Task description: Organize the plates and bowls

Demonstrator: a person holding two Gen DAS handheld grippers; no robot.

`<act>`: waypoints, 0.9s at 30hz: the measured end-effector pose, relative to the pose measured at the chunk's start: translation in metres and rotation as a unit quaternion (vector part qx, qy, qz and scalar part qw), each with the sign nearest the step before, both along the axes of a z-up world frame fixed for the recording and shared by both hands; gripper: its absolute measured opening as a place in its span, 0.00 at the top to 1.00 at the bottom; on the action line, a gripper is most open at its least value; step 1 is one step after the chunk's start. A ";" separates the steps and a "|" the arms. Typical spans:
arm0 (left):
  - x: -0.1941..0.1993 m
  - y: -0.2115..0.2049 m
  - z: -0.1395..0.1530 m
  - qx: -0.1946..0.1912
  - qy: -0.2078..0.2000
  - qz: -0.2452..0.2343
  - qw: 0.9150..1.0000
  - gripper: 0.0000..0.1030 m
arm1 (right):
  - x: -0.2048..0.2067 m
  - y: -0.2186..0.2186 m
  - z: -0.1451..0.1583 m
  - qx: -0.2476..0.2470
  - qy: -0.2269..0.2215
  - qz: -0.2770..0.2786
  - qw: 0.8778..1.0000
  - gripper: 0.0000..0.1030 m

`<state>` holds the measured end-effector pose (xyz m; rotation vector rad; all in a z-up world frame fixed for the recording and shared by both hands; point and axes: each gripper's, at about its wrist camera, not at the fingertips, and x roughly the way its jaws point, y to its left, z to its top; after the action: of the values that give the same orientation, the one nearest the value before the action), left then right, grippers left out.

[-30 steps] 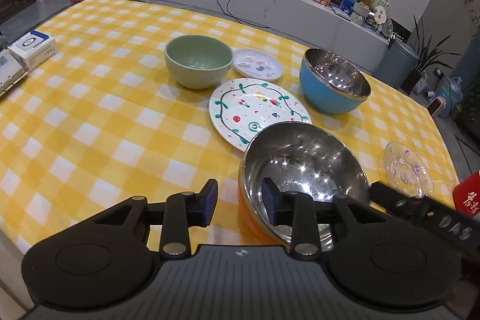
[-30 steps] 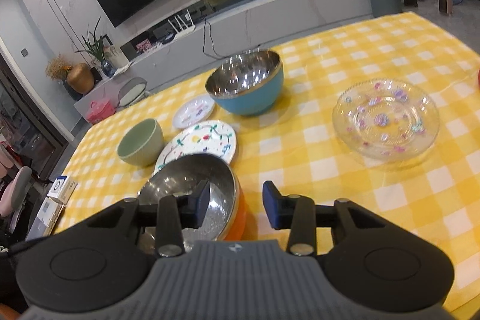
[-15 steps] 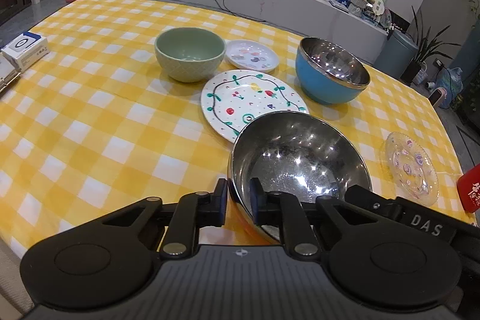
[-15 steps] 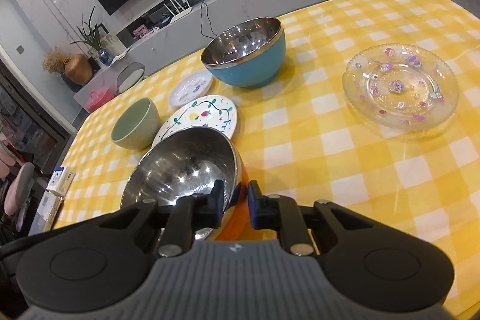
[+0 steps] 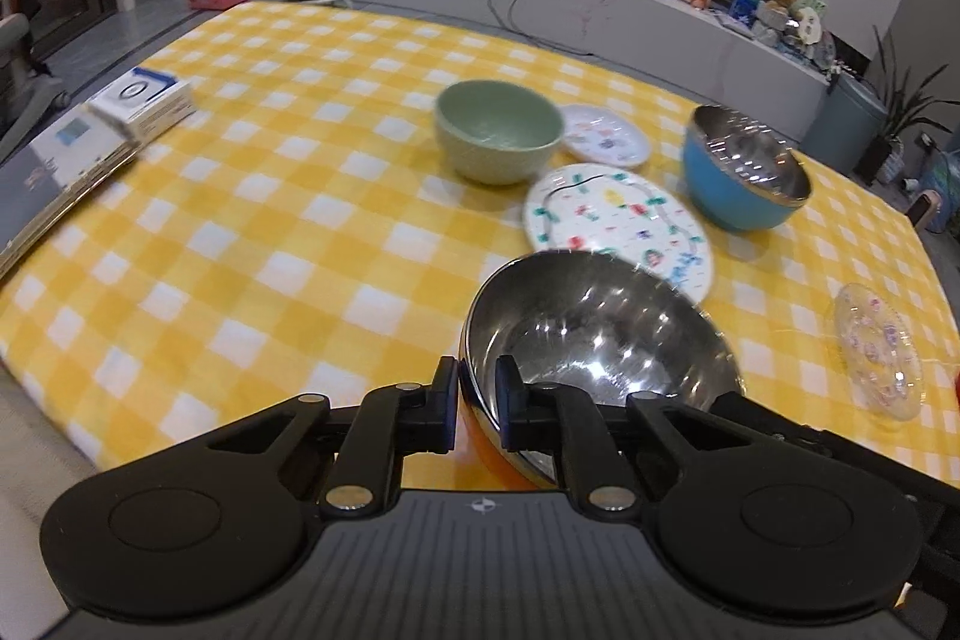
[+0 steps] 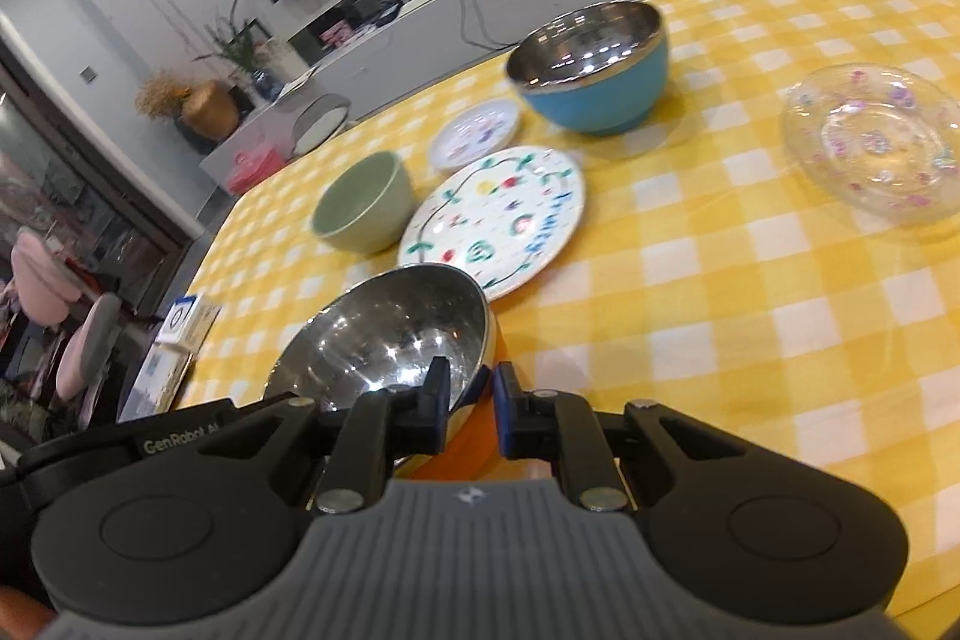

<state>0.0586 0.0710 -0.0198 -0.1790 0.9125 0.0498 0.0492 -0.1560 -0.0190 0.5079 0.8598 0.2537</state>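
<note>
While both grippers gripped the same steel bowl with an orange outside [image 5: 591, 334], it sat tilted at the near edge of a table [image 5: 252, 232] covered in yellow and white checks. The left gripper [image 5: 478, 403] had just been closing, and its 2 fingers [image 5: 445, 403] pinched the bowl's rim on the left side, 1 finger outside the wall and 1 inside. The right gripper [image 6: 471, 409] had also just been closing, and its fingers [image 6: 433, 403] clamped the rim on the opposite side in the same way.

Just beyond the held bowl lay a large white plate with painted flowers [image 5: 618, 223], and the bowl's far rim overlapped it in both views. A pale green bowl [image 5: 498, 139] stood upright to the plate's left. A small white plate with coloured marks [image 5: 606, 142] lay just behind, near the green bowl. A steel bowl with a blue outside [image 5: 744, 175] stood further right. A clear glass plate with coloured dots [image 6: 876, 142] lay well apart on the right. Small boxes and a booklet [image 5: 102, 124] rested at the table's left edge.
</note>
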 end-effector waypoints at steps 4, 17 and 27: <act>0.000 0.009 -0.005 0.005 0.003 0.008 1.000 0.89 | -0.001 0.009 -0.002 0.000 0.002 0.016 1.000 0.90; -0.004 0.004 0.009 0.021 -0.022 -0.006 1.000 0.68 | -0.002 0.004 0.006 -0.005 -0.016 0.014 1.000 0.69; 0.004 -0.029 0.052 0.017 -0.118 -0.052 0.991 0.58 | 0.000 -0.036 0.030 -0.043 -0.066 -0.061 0.995 0.45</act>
<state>0.0629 0.0425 0.0318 -0.1028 0.6824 -0.0517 0.0494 -0.1923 0.0106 0.4567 0.7052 0.1374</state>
